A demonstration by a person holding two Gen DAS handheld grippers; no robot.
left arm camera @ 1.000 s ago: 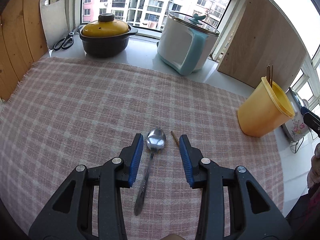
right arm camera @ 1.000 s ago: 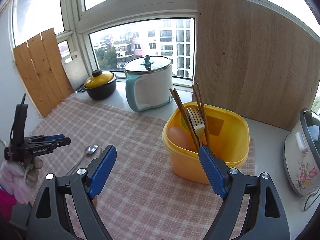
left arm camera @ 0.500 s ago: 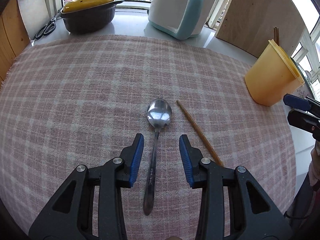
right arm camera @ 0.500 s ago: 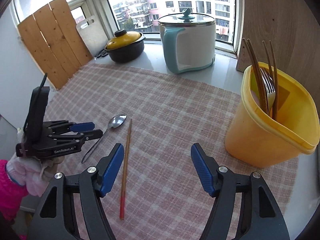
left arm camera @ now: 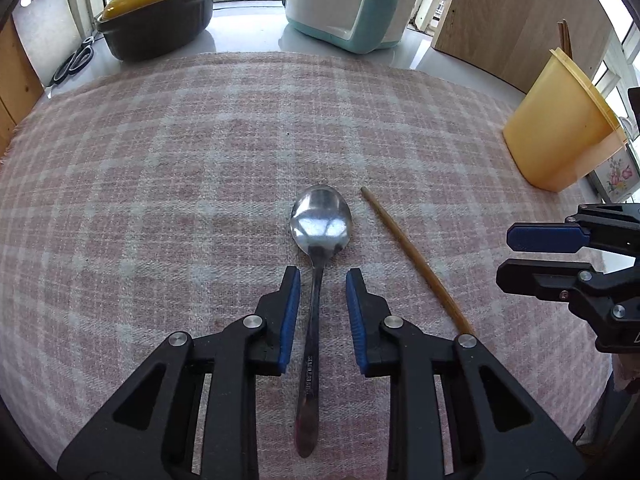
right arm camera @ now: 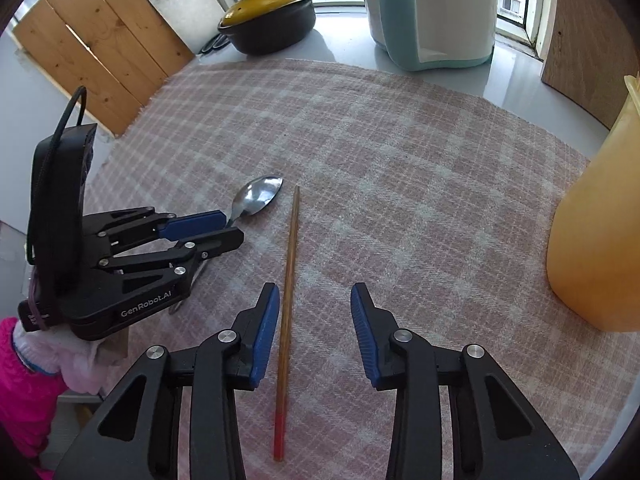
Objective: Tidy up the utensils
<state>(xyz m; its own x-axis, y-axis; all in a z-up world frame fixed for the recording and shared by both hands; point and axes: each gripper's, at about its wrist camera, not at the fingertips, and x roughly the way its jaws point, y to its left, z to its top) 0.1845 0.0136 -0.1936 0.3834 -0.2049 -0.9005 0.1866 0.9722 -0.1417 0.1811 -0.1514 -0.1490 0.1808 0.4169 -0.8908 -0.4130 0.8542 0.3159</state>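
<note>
A steel spoon point(left arm camera: 320, 224) lies on the pink checked cloth point(left arm camera: 160, 200), bowl pointing away. My left gripper point(left arm camera: 322, 280) straddles its handle and its jaws are closing, with a gap still on both sides of the handle. A single wooden chopstick point(right arm camera: 289, 280) with a red end lies to the right of the spoon point(right arm camera: 258, 196). My right gripper point(right arm camera: 314, 300) is low over the chopstick, jaws closing; the stick runs just inside the left pad, untouched by either pad. The yellow utensil tub point(left arm camera: 560, 132) stands at the right, with chopstick tips showing above its rim.
Behind the cloth stand a black pot with a yellow lid point(left arm camera: 156, 12) and a white and teal cooker point(left arm camera: 352, 0). Scissors point(left arm camera: 74, 62) lie at the far left. A wooden board point(left arm camera: 512, 20) leans at the back right. A floral appliance point(left arm camera: 616, 172) sits behind the tub.
Both grippers have come down toward the cloth and their jaws have narrowed. The left one now straddles the spoon handle. The right one swung from the tub to the chopstick.
</note>
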